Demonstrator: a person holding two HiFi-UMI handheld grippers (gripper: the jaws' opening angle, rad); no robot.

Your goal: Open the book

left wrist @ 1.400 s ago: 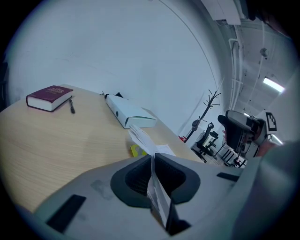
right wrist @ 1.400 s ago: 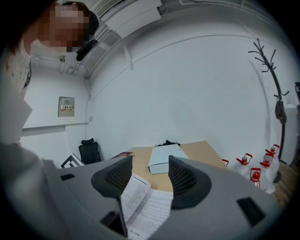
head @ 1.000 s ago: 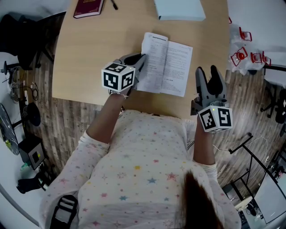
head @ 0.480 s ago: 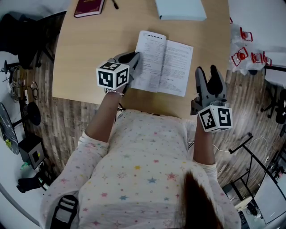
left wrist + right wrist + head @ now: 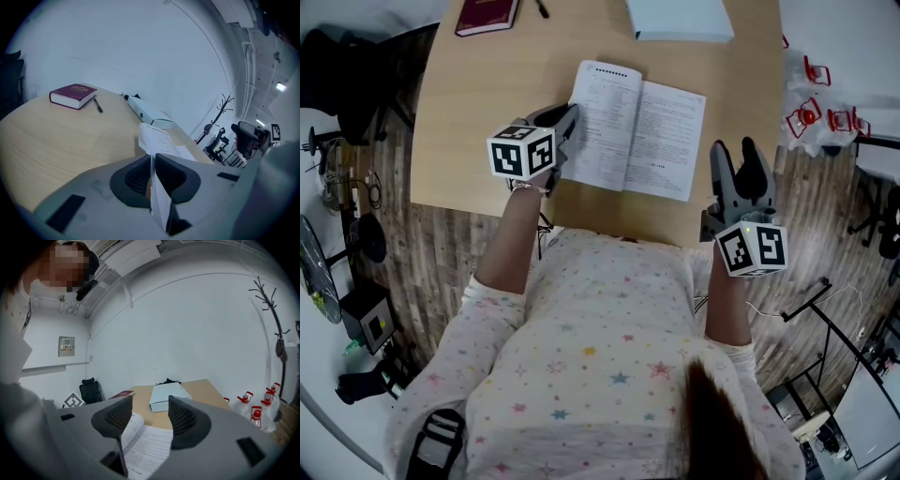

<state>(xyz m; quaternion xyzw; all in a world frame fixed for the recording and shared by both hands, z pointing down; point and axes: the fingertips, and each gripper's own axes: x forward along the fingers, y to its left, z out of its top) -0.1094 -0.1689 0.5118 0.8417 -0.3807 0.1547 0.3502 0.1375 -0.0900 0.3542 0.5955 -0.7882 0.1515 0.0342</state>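
The pale wooden table is holding a white paper book, which is lying open near the front edge. The left gripper is pinching the book's left-hand page tight. The right gripper is hovering just right of the book, jaws apart, holding nothing.

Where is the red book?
In the head view, the red book lies at the far left corner of the table, a black pen beside it.
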